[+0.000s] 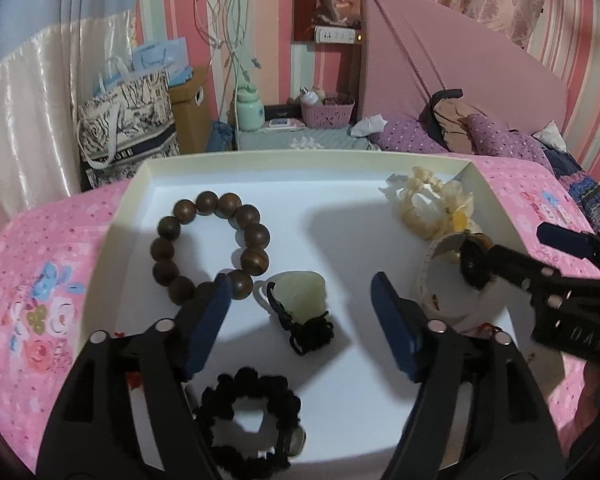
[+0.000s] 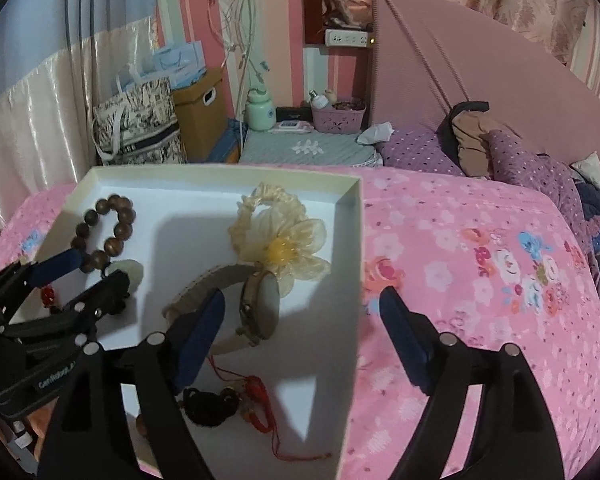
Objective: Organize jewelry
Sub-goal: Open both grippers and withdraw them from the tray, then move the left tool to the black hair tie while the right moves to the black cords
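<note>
Bead bracelet (image 1: 211,249) left in tray (image 1: 308,164), pendant (image 1: 300,300) centre, watch (image 2: 256,308) right

Readable text is sparse.

- Left hand-held gripper (image 2: 94,276), seen from the right wrist view: white print on its black body, cut off by the other gripper's finger, starts "Gen"; the rest is too blurred to confirm.
- Right hand-held gripper (image 1: 516,256), seen from the left wrist view: raised letters on its black body, upside down from this angle, look like "DAB"; low confidence.
- Tote bag (image 1: 128,120) by the curtain: white lettering on its dark band, too small and distorted to read.
- Cardboard box (image 2: 202,114), power strip (image 2: 348,38), green bottle (image 2: 260,114): marks not legible.
</note>
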Available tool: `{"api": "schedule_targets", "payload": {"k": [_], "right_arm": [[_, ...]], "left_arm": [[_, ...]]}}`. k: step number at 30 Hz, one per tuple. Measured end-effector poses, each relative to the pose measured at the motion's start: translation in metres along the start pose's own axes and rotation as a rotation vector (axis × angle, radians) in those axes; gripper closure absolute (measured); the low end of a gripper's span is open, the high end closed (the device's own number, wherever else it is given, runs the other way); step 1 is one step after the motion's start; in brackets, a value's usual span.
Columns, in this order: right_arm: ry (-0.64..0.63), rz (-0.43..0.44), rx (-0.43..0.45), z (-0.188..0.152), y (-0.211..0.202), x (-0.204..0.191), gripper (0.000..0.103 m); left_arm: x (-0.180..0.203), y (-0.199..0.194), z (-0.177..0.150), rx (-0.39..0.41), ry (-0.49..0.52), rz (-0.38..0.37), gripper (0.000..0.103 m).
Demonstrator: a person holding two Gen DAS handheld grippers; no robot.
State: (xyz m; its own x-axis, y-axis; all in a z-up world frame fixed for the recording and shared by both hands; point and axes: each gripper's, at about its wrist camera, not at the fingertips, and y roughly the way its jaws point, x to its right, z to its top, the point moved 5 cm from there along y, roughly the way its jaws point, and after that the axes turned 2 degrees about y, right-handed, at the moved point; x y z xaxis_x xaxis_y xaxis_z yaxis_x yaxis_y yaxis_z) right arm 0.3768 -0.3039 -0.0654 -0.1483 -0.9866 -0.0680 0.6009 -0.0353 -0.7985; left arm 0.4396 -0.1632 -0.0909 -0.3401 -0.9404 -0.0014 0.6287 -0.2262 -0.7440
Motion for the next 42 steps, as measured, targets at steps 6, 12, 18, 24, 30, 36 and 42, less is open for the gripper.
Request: {"api": "schedule_targets", "payload": {"k": [6,12,18,24,30,36,42], "right_arm": [[0.070,-0.025,0.074,-0.003,-0.049,0.021,0.006],[0.022,-0.134,0.126,-0.033,-0.097,0.028,0.005],[-0.002,-0.149,0.140,-0.081,-0.142,0.029,0.004],[0.036,-0.097,0.157,-0.153,-0.188,0.026,0.004],[0.046,-0.072,0.137,-0.225,-0.204,0.020,0.004],[0.046,-0.058,0.071,-0.281,-0.199,0.012,0.004],[0.053,-0.086,0.066,-0.305,-0.199,0.018,0.004]], "left_arm": [[0.000,-0.043,-0.009,0.024,0.013,0.011,0.009],[-0.009,-0.105,-0.035,0.041,0.015,0.029,0.003],[-0.015,-0.166,-0.078,0.058,0.001,0.045,0.003],[-0.012,-0.215,-0.136,0.066,-0.021,0.039,0.003],[-0.008,-0.244,-0.206,0.049,-0.056,0.036,0.003],[0.002,-0.251,-0.267,0.006,-0.063,0.030,0.003],[0.012,-0.248,-0.294,-0.026,-0.050,0.010,0.003]]}}
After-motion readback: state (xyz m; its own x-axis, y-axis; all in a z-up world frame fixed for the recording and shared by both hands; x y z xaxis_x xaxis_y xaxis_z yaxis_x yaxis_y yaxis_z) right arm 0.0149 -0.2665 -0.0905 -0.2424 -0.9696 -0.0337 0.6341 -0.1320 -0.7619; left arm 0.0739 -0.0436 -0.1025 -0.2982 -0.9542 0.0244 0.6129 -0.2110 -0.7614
